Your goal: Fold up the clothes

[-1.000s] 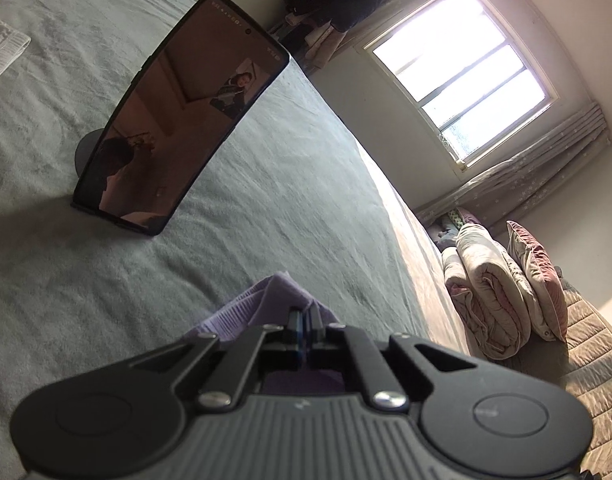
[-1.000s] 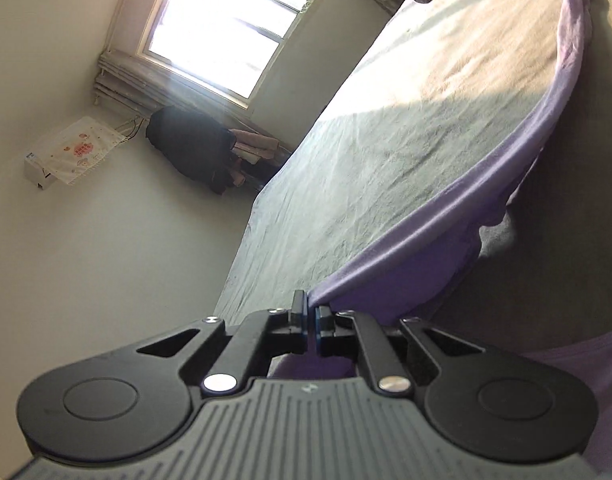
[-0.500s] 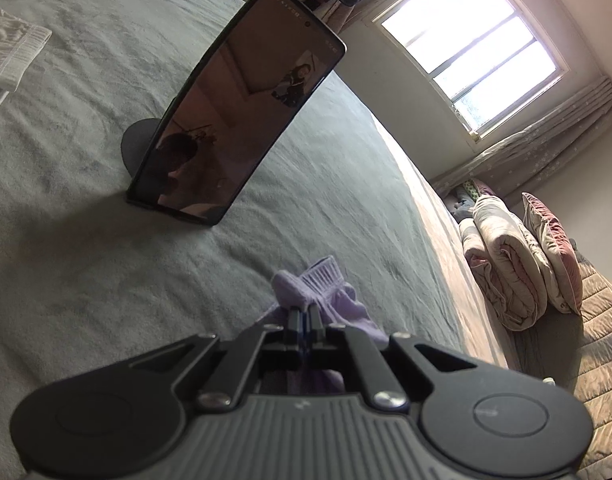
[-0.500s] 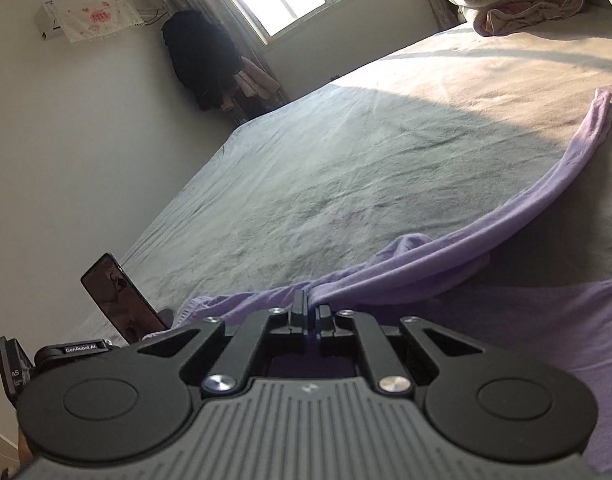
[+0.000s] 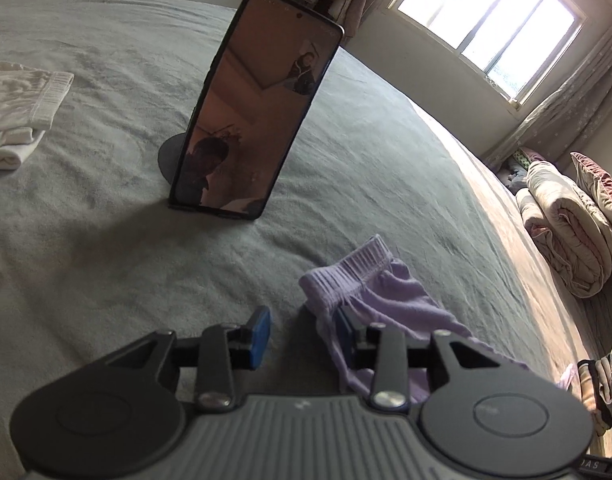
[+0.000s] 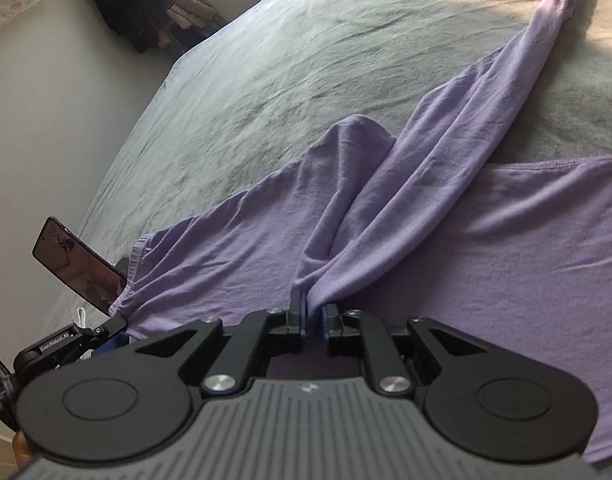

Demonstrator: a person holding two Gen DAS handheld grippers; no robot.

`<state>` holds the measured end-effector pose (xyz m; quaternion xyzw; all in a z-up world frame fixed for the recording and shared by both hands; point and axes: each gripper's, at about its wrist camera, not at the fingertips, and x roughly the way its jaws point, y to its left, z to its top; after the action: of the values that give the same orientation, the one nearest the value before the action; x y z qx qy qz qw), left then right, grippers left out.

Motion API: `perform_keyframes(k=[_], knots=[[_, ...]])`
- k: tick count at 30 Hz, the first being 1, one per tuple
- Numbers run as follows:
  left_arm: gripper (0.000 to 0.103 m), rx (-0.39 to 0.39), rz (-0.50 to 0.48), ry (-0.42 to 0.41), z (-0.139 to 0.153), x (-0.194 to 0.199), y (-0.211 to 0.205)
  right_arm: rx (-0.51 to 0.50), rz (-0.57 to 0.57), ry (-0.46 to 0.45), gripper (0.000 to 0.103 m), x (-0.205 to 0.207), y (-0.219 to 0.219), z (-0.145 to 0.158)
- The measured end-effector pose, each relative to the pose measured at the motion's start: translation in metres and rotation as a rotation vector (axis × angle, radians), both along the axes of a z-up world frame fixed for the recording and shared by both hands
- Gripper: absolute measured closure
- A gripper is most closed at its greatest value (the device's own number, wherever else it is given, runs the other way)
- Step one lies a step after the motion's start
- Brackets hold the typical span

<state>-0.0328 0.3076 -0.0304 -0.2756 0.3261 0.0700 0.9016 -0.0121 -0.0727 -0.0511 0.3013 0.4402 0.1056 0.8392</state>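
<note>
A purple long-sleeved shirt (image 6: 506,260) lies spread on the grey-green bed (image 6: 285,80). One sleeve (image 6: 506,92) runs from the far right down to my right gripper (image 6: 314,316). A bunched fold of that sleeve still sits pinched in the narrow gap while the jaws are opening. In the left wrist view the shirt's ribbed edge (image 5: 346,276) lies crumpled on the bed. My left gripper (image 5: 301,332) is opening; its blue pads (image 5: 259,332) stand well apart. The cloth only rests against the right finger and nothing is gripped.
A phone (image 5: 257,104) stands on a round stand just beyond the left gripper, seen also as the phone (image 6: 77,264) in the right wrist view. Folded white clothes (image 5: 17,108) lie at far left. Rolled quilts (image 5: 562,236) sit at the bed's right. Dark clothes (image 6: 129,4) hang by the wall.
The left jaws have parted and let go of the ribbed edge, which now lies on the bed. The right gripper sank, laying the sleeve across the shirt, and its jaws parted slightly.
</note>
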Motion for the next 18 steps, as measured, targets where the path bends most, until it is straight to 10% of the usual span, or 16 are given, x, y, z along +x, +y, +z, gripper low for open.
perform_keyframes(k=[4, 18], knots=[[0.064, 0.015, -0.047, -0.056, 0.013, -0.002, -0.015, 0.045, -0.132, 0.013, 0.061, 0.005, -0.028, 0.011], [0.063, 0.040, -0.480, -0.083, -0.002, 0.022, -0.130, 0.211, -0.486, 0.077, 0.061, 0.041, -0.112, 0.004]])
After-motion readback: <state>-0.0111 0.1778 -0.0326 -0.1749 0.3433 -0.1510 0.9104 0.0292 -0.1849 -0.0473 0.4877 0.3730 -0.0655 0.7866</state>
